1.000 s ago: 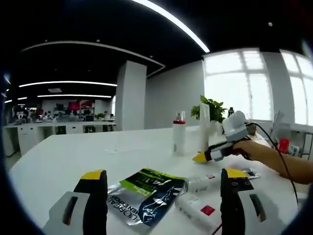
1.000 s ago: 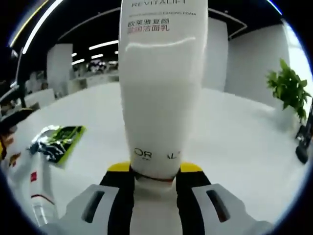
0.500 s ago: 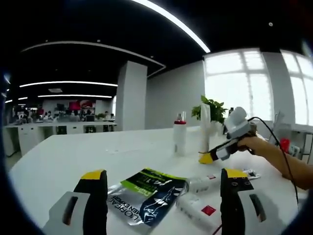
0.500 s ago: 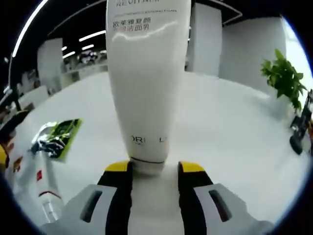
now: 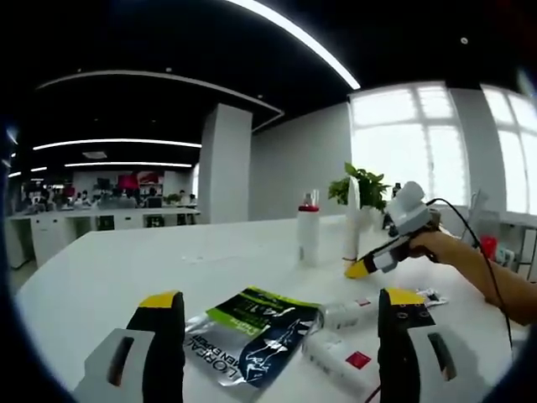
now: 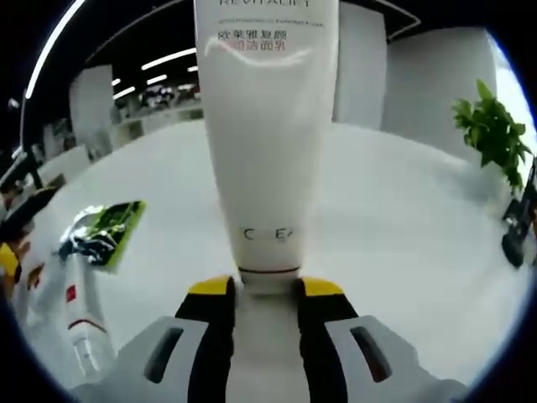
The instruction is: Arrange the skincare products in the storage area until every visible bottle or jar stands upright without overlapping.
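- Left gripper view: left gripper, jaws wide apart, nothing between them, hovering low over the white table
- Foil sachet, green and dark print, lying flat on the table between the jaws
- Two white tubes with red marks, lying on their sides just right of the sachet: one nearer the sachet's top edge, one closer to the camera
- White bottle with red cap, upright, farther back on the table
- White tube, upright on its cap beside the bottle; right gripper at its base, held by a hand
- Potted plant behind
- Right gripper view: right gripper, yellow-tipped jaws either side of the tube's white cap; contact cannot be told
- Sachet and a lying tube at left; plant at right
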